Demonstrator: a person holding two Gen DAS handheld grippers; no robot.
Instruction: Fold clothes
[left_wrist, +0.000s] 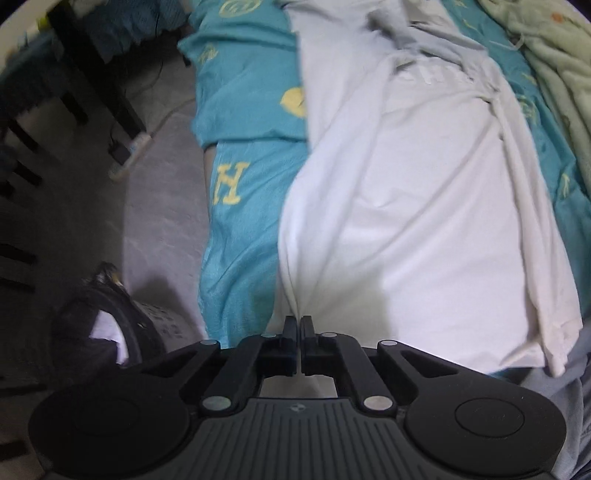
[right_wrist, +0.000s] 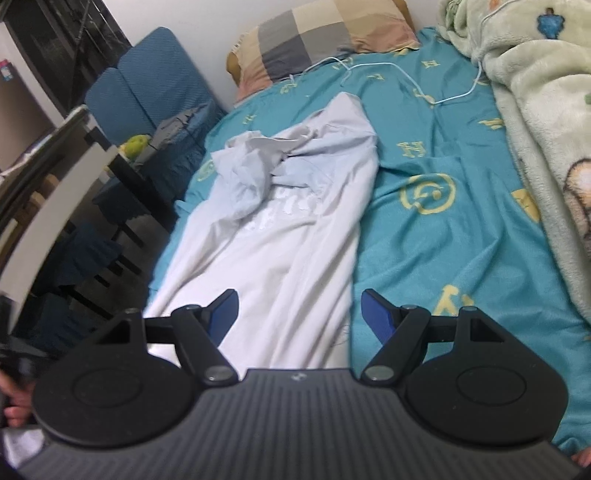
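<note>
- A dark laundry basket (left_wrist: 122, 328) stands on the floor beside the bed, with something white inside it – what it is cannot be told.
- The white shirt (right_wrist: 280, 236) lies on the teal bedsheet (right_wrist: 443, 240) along the bed's left side, long axis running from the near edge towards the checked pillow (right_wrist: 325, 37); its far end is bunched up with a pale blue garment (right_wrist: 251, 173) crumpled on it.
- The left gripper (left_wrist: 298, 323) points steeply down at the shirt's near hem, fingers pressed together, pinching a pucker of the white cloth.
- The right gripper (right_wrist: 299, 306) hangs over the shirt's near part, blue pads (right_wrist: 375, 314) spread wide – one above the shirt, one above the sheet – holding nothing.
- A pale green blanket (right_wrist: 535, 129) lies heaped along the right.
</note>
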